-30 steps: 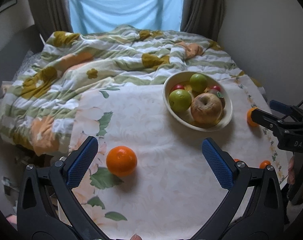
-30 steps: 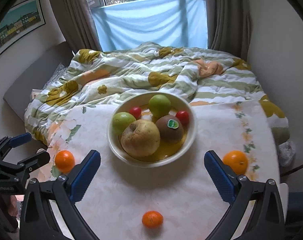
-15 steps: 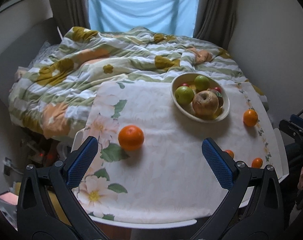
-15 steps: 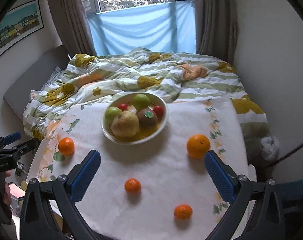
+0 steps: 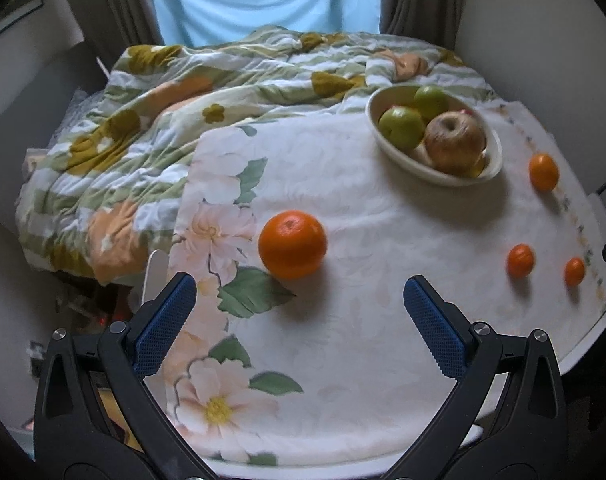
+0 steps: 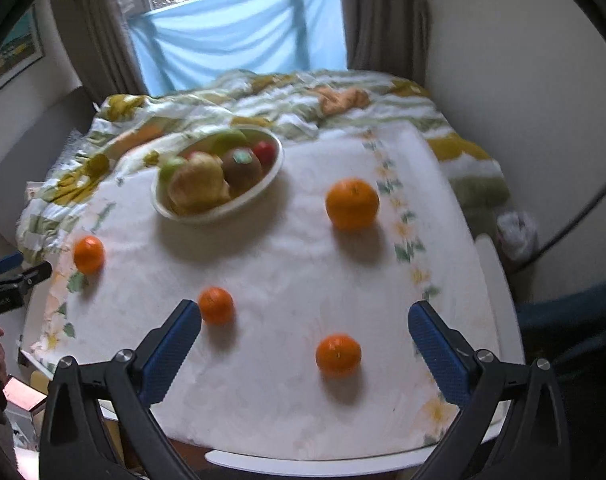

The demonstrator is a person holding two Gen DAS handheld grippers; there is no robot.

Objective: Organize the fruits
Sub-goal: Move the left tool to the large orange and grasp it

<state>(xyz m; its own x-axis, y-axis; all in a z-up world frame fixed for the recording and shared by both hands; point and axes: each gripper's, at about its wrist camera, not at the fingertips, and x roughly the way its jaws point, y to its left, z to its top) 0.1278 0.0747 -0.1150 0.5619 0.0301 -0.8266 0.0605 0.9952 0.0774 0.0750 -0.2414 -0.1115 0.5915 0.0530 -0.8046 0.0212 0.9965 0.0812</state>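
Note:
A cream bowl (image 5: 443, 172) (image 6: 263, 196) holds green apples, a big yellow-brown apple, a kiwi and red fruit. Several oranges lie loose on the white floral cloth: a large one (image 5: 293, 244) at the left, also in the right wrist view (image 6: 89, 254), one by the right edge (image 5: 543, 172) (image 6: 351, 204), and two small ones (image 5: 521, 261) (image 5: 574, 271) (image 6: 216, 305) (image 6: 338, 355). My left gripper (image 5: 299, 312) is open and empty, above the cloth just short of the large orange. My right gripper (image 6: 305, 332) is open and empty, above the two small oranges.
The round white table (image 5: 583, 356) stands against a bed with a green floral duvet (image 5: 163, 120). A wall (image 6: 523, 80) runs along the right. The table's left edge drops to floor clutter (image 5: 83, 300). The left gripper's tip (image 6: 19, 280) shows at the far left.
Both grippers have drawn back from the bowl over the second, then moved in lower over the oranges. Both stayed open. No fruit has moved.

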